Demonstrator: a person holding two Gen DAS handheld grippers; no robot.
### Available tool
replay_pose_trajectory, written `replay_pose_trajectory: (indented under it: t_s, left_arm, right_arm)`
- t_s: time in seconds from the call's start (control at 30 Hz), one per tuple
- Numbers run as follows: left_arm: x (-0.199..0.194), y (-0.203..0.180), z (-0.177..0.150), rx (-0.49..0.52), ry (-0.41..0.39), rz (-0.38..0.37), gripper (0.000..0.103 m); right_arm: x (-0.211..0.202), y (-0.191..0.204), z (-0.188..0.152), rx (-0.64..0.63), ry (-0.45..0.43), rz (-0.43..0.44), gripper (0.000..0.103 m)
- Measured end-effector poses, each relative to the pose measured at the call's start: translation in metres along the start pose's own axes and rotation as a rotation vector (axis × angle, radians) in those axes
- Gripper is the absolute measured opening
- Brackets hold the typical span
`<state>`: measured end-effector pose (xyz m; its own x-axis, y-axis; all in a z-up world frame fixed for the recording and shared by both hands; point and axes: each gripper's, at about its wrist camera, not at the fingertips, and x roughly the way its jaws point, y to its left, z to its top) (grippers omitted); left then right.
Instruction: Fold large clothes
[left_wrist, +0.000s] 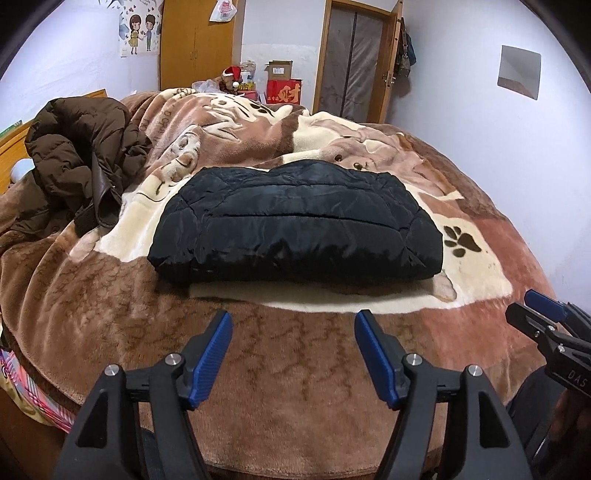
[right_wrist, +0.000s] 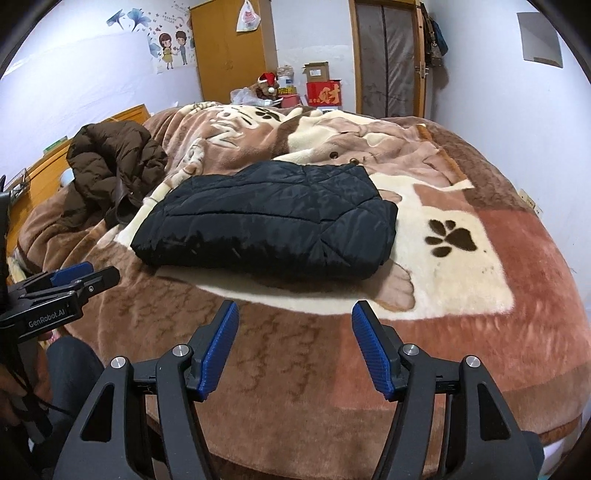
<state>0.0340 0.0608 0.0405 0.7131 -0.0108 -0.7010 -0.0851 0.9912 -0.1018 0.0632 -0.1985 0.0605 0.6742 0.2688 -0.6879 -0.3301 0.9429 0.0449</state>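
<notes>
— Where's the black jacket (left_wrist: 295, 225)?
— Folded flat on the blanket (left_wrist: 295, 373), mid-bed; a brown coat (left_wrist: 79, 158) lies heaped to its left.
— The tongs?
— Left tongs (left_wrist: 293, 354) and right tongs (right_wrist: 294, 345) both spread wide, holding nothing, short of the jacket.

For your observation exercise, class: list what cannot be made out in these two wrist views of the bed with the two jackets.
- Black jacket: folded, so sleeves and front are tucked out of sight, both views.
- Brown jacket: crumpled heap hides its shape and its underside.
- Right gripper: cut off by the left view's edge.
- Red box: far off; its small print is unreadable.
</notes>
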Motion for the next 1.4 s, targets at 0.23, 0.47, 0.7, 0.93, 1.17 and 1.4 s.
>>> replay_pose_trajectory:
  t_s: [0.23, 0.47, 0.7, 0.93, 1.17, 1.4]
  left_arm:
    - [0.002, 0.000, -0.005, -0.006, 0.007, 0.007, 0.071]
    - [0.006, 0.003, -0.009, -0.015, 0.021, 0.017, 0.071]
    - [0.011, 0.005, -0.012, -0.012, 0.034, 0.030, 0.071]
    - [0.011, 0.007, -0.014, -0.024, 0.034, 0.010, 0.071]
    - [0.011, 0.006, -0.015, -0.037, 0.034, -0.002, 0.071]
    - [0.011, 0.006, -0.015, -0.042, 0.037, 0.003, 0.071]
  right_arm:
    - [0.000, 0.007, -0.006, -0.025, 0.008, -0.006, 0.064]
    - [0.003, 0.008, -0.007, -0.036, 0.017, -0.008, 0.064]
    - [0.007, 0.008, -0.009, -0.040, 0.031, -0.005, 0.064]
    - [0.010, 0.010, -0.009, -0.045, 0.045, -0.001, 0.064]
    - [0.011, 0.012, -0.011, -0.048, 0.052, 0.003, 0.064]
    - [0.012, 0.012, -0.011, -0.048, 0.053, 0.003, 0.064]
